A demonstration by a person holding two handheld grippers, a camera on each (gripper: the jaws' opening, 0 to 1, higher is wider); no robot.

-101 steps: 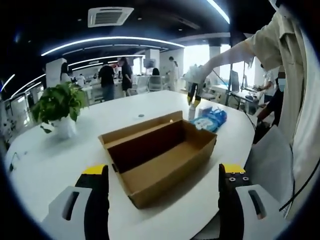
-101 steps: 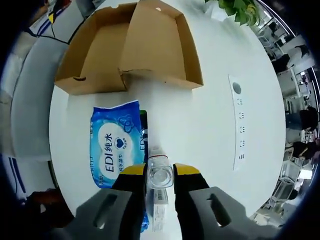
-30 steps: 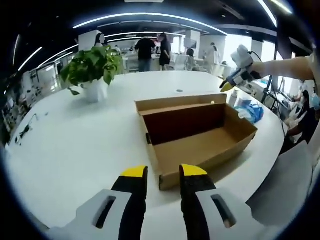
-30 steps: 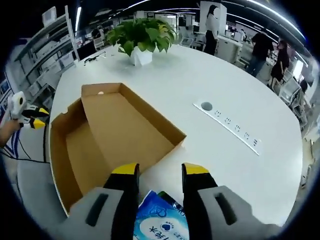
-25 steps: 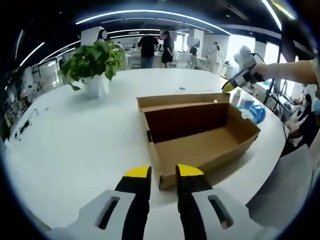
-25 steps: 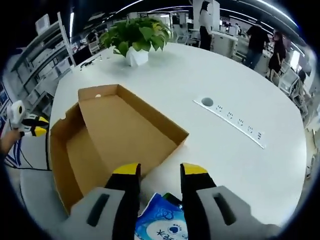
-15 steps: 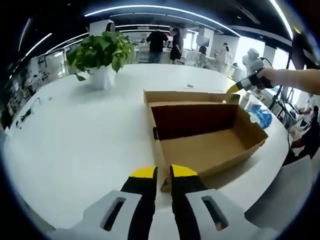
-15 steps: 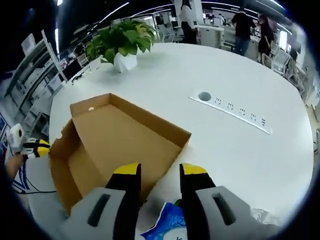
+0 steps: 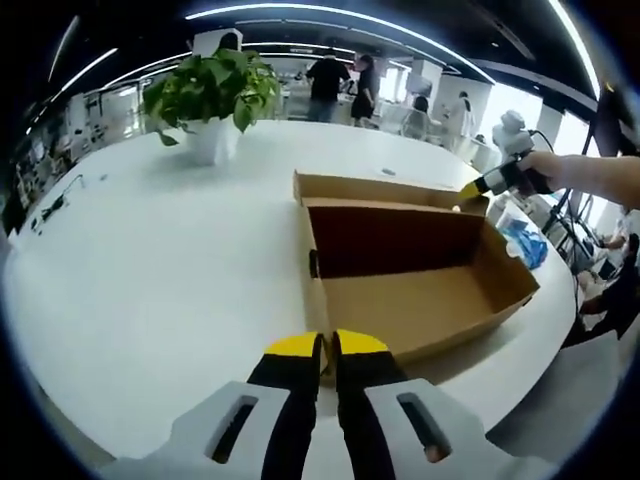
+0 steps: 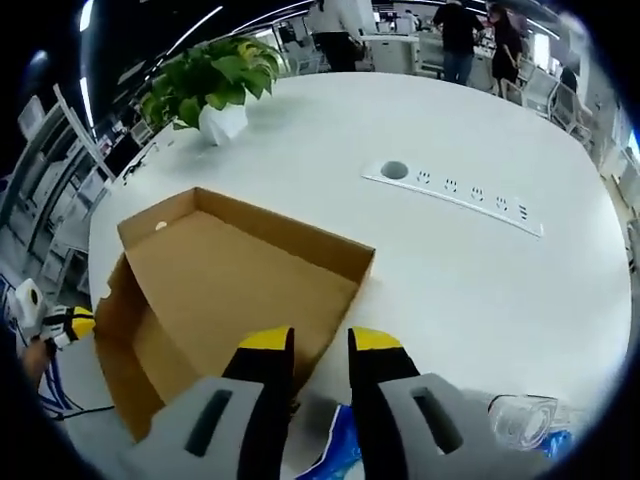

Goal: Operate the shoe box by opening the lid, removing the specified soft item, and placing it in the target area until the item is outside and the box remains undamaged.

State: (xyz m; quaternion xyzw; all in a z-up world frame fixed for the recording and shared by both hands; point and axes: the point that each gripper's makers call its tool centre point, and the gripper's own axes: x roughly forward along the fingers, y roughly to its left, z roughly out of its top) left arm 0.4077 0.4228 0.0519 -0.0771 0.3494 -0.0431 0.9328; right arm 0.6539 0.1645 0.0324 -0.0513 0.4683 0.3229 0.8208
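The shoe box (image 9: pixel 410 262) lies open and empty on the white table (image 9: pixel 150 260), while the blue soft pack (image 9: pixel 525 238) rests outside it near the table edge. The left gripper (image 9: pixel 327 348) has its jaws nearly closed, empty, just before the near box corner. The right gripper (image 10: pixel 319 345), jaws narrowly parted and holding nothing, hovers above the pack (image 10: pixel 335 450); any closing of the lid should press gently to avoid creasing the cardboard.

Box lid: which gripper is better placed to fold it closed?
Probably right. The right gripper sits just beyond the raised lid; the left gripper is at the box's opposite front corner.
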